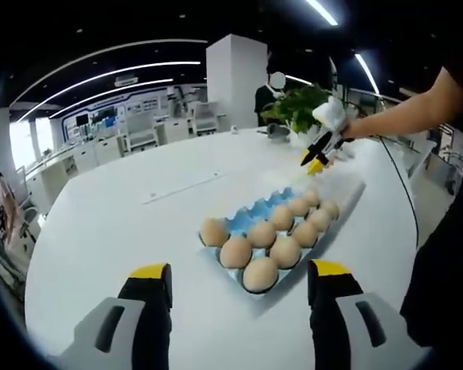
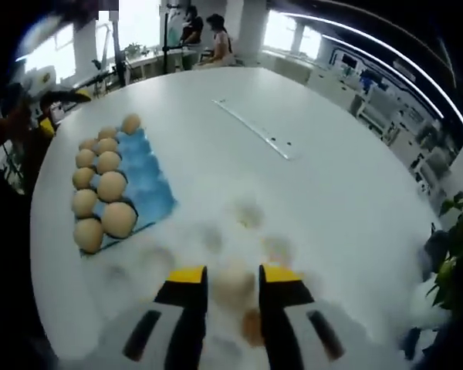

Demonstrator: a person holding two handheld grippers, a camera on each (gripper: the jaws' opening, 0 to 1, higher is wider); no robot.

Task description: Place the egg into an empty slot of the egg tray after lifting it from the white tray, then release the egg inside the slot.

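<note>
Right gripper view shows my right gripper [image 2: 233, 287] low over the white tray [image 2: 170, 270], its yellow-tipped jaws narrow with a pale egg [image 2: 234, 282] sitting between them. It looks gripped or about to be, but blur keeps me from telling whether the pads are actually touching the shell. Other eggs lie in the tray's hollows just beyond and beside the jaws, washed out against the white.

The blue egg tray [image 2: 150, 185] sits to the left on the white worktop [image 2: 309, 154], brown eggs filling its near columns and bare blue slots open on the side toward the middle of the worktop.

In the left gripper view, my left gripper [image 1: 239, 281] hangs with jaws wide and nothing in them, near the egg tray [image 1: 255, 212], while my right gripper [image 1: 318, 158] shows at the far end.

The risks as I judge them: squeezing too hard could crack the shell; too loose a hold could let the egg roll out during the lift; a neighbouring egg close by my right jaw could get nudged. At the egg tray, the open slots sit beside filled ones, so a sloppy descent could knock a seated egg.

The white tray's edges are hard to trace in either view, and its near end is hidden by my jaws.
</note>
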